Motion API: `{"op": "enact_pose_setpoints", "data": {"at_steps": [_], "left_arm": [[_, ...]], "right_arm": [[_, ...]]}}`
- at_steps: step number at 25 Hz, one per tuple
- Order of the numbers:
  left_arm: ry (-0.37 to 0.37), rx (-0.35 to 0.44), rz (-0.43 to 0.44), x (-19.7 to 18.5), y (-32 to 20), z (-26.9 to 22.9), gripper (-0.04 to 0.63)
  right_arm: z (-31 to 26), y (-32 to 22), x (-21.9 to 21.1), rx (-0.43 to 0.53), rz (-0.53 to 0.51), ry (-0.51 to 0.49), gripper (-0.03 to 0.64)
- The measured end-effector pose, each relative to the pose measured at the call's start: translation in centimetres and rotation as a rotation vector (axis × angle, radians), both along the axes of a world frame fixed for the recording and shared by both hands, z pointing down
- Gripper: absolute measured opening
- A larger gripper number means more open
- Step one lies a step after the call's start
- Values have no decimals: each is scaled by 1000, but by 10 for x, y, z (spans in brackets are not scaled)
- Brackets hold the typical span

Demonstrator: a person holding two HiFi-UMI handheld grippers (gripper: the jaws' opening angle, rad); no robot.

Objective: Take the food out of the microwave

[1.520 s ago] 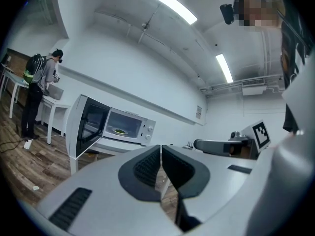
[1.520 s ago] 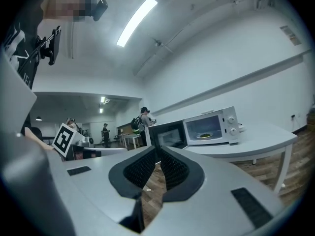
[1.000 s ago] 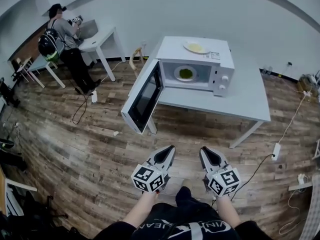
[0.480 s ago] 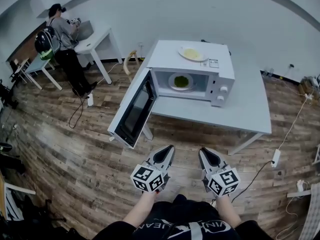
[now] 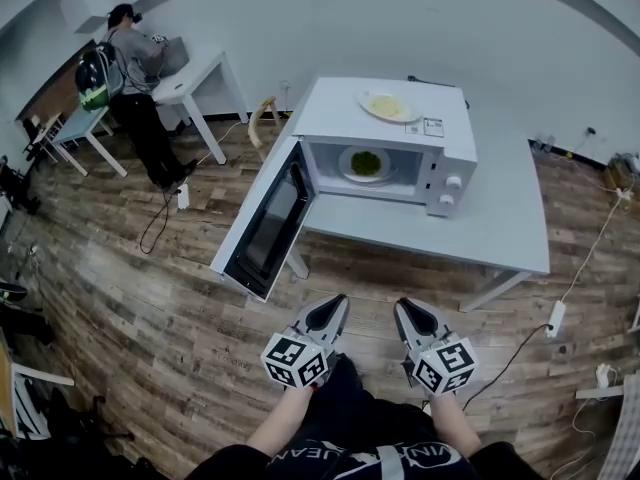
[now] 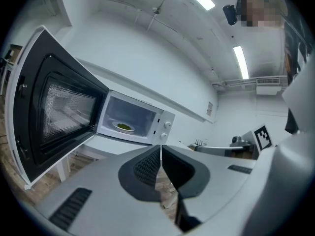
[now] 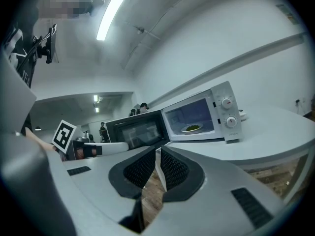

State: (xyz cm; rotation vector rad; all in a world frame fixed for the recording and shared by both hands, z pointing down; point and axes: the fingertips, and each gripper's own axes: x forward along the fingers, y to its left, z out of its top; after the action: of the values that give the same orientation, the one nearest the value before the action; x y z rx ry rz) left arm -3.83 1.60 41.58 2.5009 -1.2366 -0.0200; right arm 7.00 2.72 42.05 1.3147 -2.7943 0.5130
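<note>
Standing wide open over the wooden floor (image 5: 150,298), the microwave (image 5: 385,128) door (image 5: 265,223) juts past the white table (image 5: 500,228) edge. The left tongs (image 5: 338,300) and right tongs (image 5: 404,304) are closed, empty and well short of it. Green food (image 5: 366,162) lies on a round plate (image 5: 347,167) inside the microwave; a second plate (image 5: 388,105) rests on top.
</note>
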Motion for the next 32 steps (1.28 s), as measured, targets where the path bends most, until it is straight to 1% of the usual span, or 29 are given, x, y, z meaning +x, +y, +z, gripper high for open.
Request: {"op": "enact_pose_setpoints", "data": {"at_steps": [4,10,13,16,19,26,29,32], "left_arm": [[1,-15,-2,0,-8,8,15],[-14,-13,58,14,-31,13,15],[-15,7,64,14,-49,10,15],[-13,4,79,17,-60,16,15],[-30,6,99,21,-72,21,15],[-59,48,86,19,-109,18,15],[-53,60,74,14,-125,15,15],[-43,70,80,14,-139,15,15]], "right_arm": [[8,-5,3,-14,10,0,51],[17,-21,13,-33,47,6,51],[19,-34,10,-31,44,19,51],[23,-44,4,-33,32,25,51],[25,-53,-1,-40,22,31,51],[26,-85,-10,-28,2,35,51],[25,-101,-18,-9,-18,42,51],[25,-113,-28,7,-37,51,51]]}}
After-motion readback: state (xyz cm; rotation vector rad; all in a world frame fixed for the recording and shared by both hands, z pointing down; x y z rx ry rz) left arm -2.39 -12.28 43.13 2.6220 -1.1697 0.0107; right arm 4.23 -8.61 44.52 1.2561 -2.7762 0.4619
